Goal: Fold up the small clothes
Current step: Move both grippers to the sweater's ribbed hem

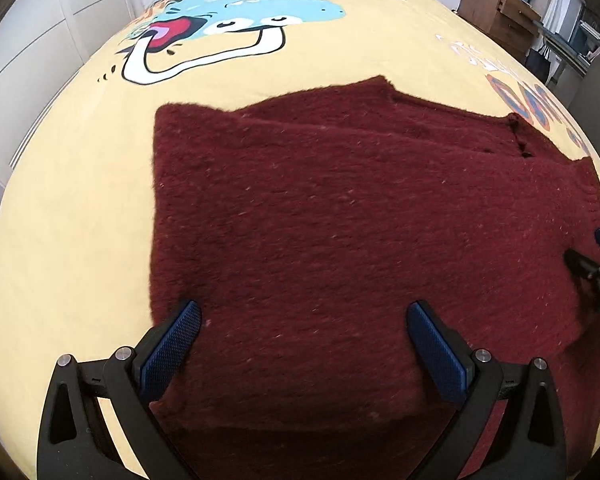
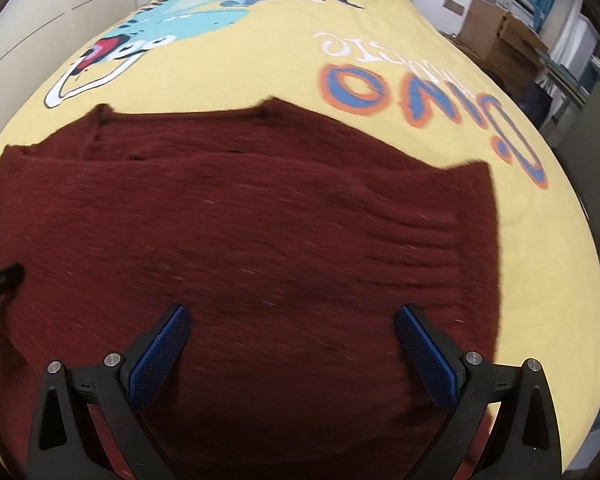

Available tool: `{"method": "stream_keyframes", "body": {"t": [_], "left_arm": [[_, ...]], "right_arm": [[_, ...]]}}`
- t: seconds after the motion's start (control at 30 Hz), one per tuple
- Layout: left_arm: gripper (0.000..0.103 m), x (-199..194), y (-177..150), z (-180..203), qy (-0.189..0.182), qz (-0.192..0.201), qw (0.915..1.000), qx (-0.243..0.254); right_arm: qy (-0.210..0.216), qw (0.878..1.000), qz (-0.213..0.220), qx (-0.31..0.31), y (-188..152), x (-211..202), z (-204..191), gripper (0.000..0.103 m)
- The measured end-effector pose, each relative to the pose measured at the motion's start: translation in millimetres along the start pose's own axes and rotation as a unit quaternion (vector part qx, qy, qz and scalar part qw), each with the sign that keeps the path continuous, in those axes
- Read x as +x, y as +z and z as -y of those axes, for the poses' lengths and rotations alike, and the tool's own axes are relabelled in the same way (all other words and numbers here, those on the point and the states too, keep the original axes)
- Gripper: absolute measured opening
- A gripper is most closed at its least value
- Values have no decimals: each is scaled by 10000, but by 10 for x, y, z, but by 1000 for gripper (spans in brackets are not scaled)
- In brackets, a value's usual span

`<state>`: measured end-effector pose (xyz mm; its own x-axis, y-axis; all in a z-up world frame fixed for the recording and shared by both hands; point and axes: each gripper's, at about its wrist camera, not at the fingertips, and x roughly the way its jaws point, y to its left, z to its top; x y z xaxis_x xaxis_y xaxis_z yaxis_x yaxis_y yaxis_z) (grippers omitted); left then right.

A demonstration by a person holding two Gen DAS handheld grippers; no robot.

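Note:
A dark red knitted sweater (image 1: 340,208) lies flat on the yellow bedspread (image 1: 72,208), its sleeves folded in over the body. My left gripper (image 1: 304,312) hangs open just above the sweater's near left part, nothing between its blue pads. In the right wrist view the same sweater (image 2: 260,216) fills the middle, and my right gripper (image 2: 292,316) stands wide open over its near right part, pads empty. Each gripper's tip shows at the edge of the other's view: the right gripper's fingers (image 1: 596,268) and the left gripper's fingers (image 2: 0,276).
The bedspread (image 2: 540,264) carries a cartoon dinosaur print (image 1: 236,12) and orange-blue lettering (image 2: 380,88). White wardrobe doors (image 1: 28,48) stand to the left. Cardboard boxes (image 2: 496,36) and shelves crowd the right side beyond the bed's edge.

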<state>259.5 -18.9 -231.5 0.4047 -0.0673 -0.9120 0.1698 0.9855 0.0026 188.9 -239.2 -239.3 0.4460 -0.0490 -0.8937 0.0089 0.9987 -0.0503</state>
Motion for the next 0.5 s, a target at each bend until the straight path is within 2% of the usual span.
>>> {"method": "stream_keyframes", "body": {"t": [0.07, 0.2, 0.3, 0.5], "left_arm": [[102, 11, -32, -25, 111, -5, 9999, 18], [102, 56, -87, -146, -91, 25, 9993, -361], [102, 48, -97, -121, 53, 90, 9993, -356], [102, 13, -157, -111, 81, 213, 9990, -388]], "right_arm": [[7, 10000, -30, 17, -28, -11, 102, 102], [83, 10000, -44, 24, -83, -19, 203, 102], [142, 9999, -33, 41, -131, -8, 227, 103], [250, 9994, 174, 146, -223, -1, 254, 103]]}}
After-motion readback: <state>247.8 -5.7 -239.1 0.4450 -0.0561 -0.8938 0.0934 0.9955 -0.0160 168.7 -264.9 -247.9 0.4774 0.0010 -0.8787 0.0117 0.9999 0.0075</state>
